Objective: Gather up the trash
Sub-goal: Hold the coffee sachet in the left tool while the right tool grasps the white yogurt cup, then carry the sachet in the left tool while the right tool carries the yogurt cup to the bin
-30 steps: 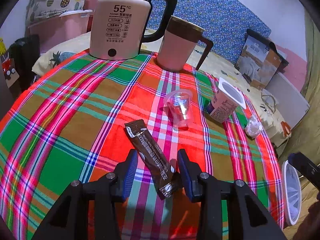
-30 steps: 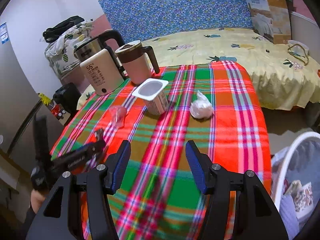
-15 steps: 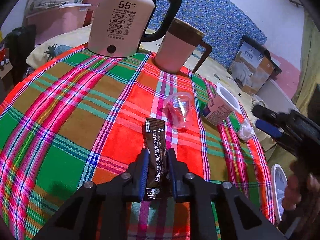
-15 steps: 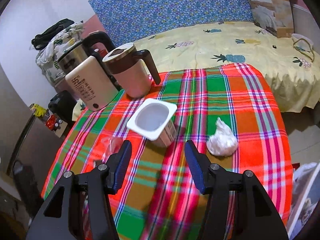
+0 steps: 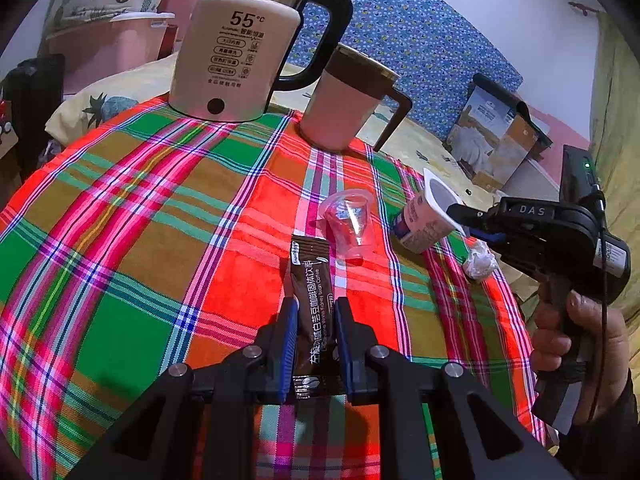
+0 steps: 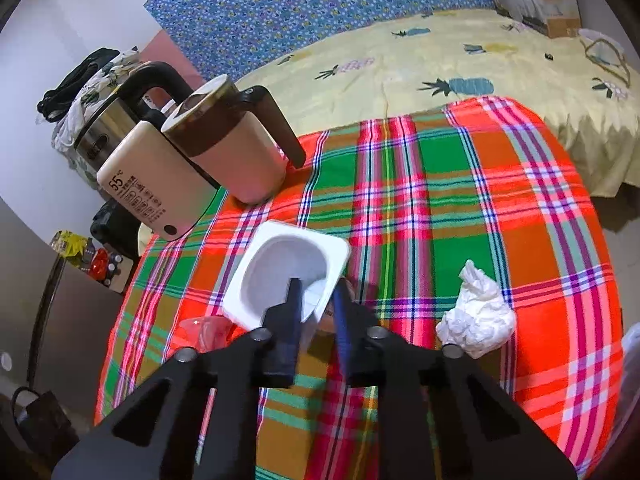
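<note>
My left gripper (image 5: 316, 308) is shut on a brown coffee sachet (image 5: 314, 292), which sticks out forward over the plaid tablecloth (image 5: 160, 220). My right gripper (image 6: 318, 288) is shut on the near wall of a white yogurt cup (image 6: 280, 268), one finger inside the cup and one outside. The cup also shows in the left wrist view (image 5: 424, 220), tilted, with the right gripper (image 5: 460, 212) on its rim. A clear plastic cup (image 5: 350, 220) lies on its side beyond the sachet. A crumpled white tissue (image 6: 478, 320) lies right of the yogurt cup.
A cream electric kettle (image 5: 236, 52) and a pink mug with a brown handle (image 5: 348, 100) stand at the table's far edge. A bed with a yellow pineapple sheet (image 6: 460, 52) lies beyond the table. A cardboard box (image 5: 496, 136) sits further back.
My left gripper closed on the sachet and turned it straight. My right gripper moved in over the table to the yogurt cup and closed on its wall, tilting it.
</note>
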### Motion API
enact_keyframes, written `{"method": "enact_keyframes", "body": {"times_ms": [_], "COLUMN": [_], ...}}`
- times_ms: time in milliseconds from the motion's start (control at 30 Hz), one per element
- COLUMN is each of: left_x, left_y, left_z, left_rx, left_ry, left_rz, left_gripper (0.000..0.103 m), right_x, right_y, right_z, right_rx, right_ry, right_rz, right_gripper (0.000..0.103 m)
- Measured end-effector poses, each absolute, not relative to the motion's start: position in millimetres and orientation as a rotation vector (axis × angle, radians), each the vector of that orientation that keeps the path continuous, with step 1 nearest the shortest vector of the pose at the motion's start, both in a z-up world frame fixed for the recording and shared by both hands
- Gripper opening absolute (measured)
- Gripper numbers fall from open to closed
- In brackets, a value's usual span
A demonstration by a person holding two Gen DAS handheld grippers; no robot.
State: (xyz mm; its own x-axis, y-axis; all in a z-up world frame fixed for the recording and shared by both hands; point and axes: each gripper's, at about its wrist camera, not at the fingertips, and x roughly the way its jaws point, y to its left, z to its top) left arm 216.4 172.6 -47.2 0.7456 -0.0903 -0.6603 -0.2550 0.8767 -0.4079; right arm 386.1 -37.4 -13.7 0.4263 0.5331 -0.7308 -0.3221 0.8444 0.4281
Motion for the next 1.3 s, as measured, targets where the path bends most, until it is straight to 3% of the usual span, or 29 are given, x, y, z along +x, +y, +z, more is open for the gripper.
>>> {"method": "enact_keyframes", "body": {"times_ms": [533,1300], "left_x": [204,148], "left_y": [150,25], "left_z": [-34,-8], "left_rx": [-0.427,-0.255], "left_ry": [0.713,0.741], "left_rz": [0.079,-0.123], "left_gripper": [0.019,0.019], "right_x": [339,252], "right_y": [-66,-149], "right_z": [7,7], "right_rx": [0.262,0.293], "right_ry": [0.936,0.888], "right_rz": [0.576,0.501], "right_gripper": [0.008,0.008]}}
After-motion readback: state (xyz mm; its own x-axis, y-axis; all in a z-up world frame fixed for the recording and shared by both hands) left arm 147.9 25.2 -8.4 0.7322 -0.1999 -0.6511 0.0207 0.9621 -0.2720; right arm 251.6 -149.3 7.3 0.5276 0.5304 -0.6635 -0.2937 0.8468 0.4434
